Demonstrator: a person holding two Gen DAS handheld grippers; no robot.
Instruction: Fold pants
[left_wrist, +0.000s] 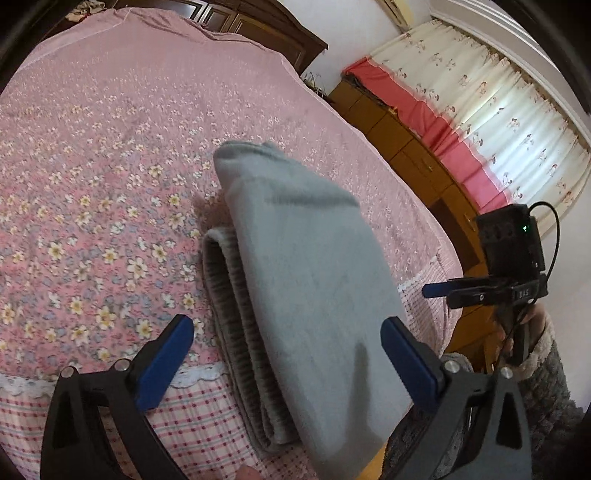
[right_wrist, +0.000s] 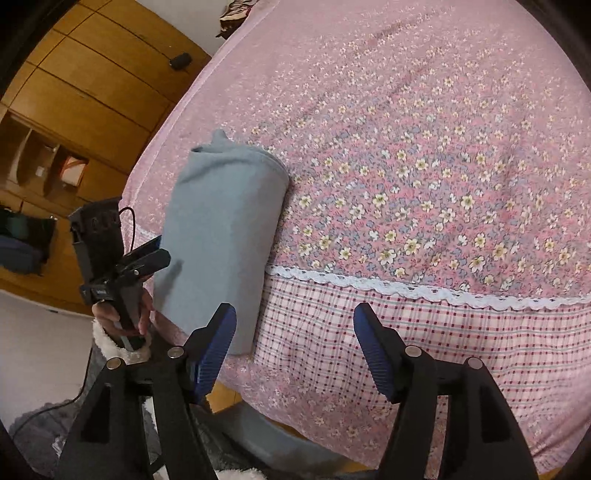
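Note:
The grey pants (left_wrist: 306, 295) lie folded in a thick stack near the front edge of the pink floral bed (left_wrist: 92, 177); the ribbed waistband (left_wrist: 225, 295) shows along the stack's left side. My left gripper (left_wrist: 288, 343) hovers open above the near end of the stack, its blue pads (left_wrist: 166, 362) apart and empty. In the right wrist view the pants (right_wrist: 221, 236) lie to the left. My right gripper (right_wrist: 295, 332) is open and empty above the checked bed border, right of the pants. The left gripper also shows there (right_wrist: 151, 251); the right gripper shows in the left wrist view (left_wrist: 436, 290).
A white lace strip (right_wrist: 406, 288) separates the floral sheet from the checked border (right_wrist: 369, 339). Wooden cabinets (left_wrist: 406, 147) with a red cloth and curtains (left_wrist: 498, 96) stand right of the bed. A wooden wardrobe (right_wrist: 92, 85) stands to the left. A dark headboard (left_wrist: 258, 22) is at the far end.

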